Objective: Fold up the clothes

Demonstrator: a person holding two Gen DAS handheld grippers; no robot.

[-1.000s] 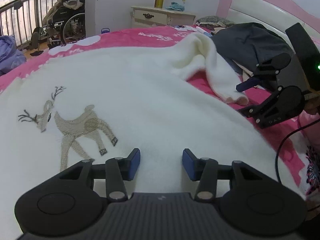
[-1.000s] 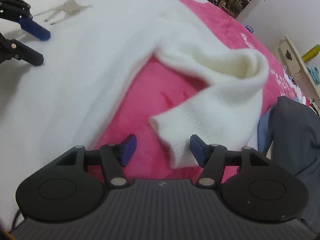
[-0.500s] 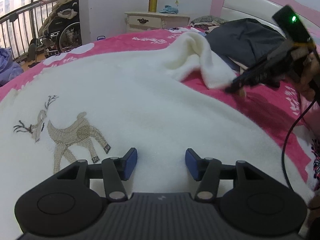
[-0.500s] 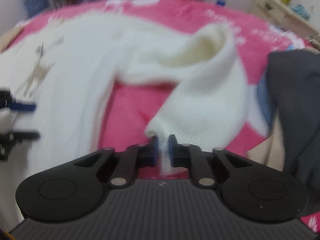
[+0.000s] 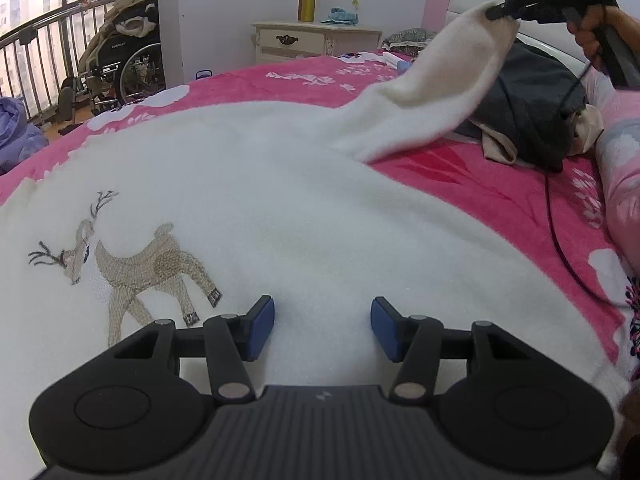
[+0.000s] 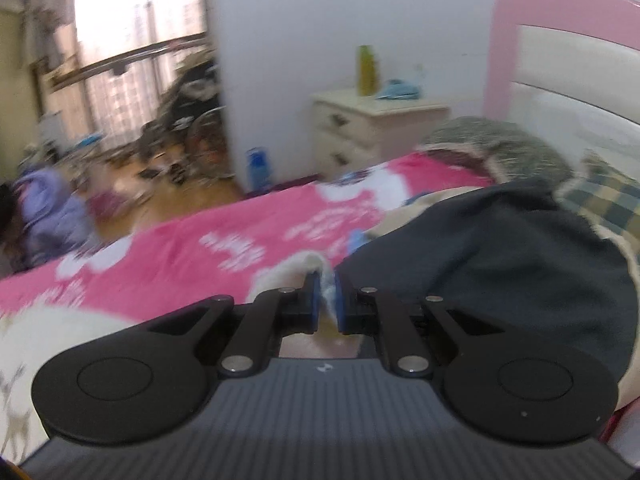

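A white fleece sweater with a stitched reindeer lies spread on the pink bed. My left gripper hovers low over the sweater's body, open, nothing between its blue pads. The sweater's sleeve rises to the upper right, where my right gripper pinches its cuff high in the air. In the right wrist view that gripper is shut on a thin edge of white cuff, and the rest of the sleeve drops out of sight beneath it.
A dark grey garment is heaped by the pink headboard. A black cable trails across the pink bedspread. A cream nightstand with a green bottle stands behind the bed, a wheelchair by the balcony railing.
The right gripper shut on the sleeve cuff and lifted it from the bedspread up and toward the headboard. The left gripper stayed open over the sweater, barely shifting.
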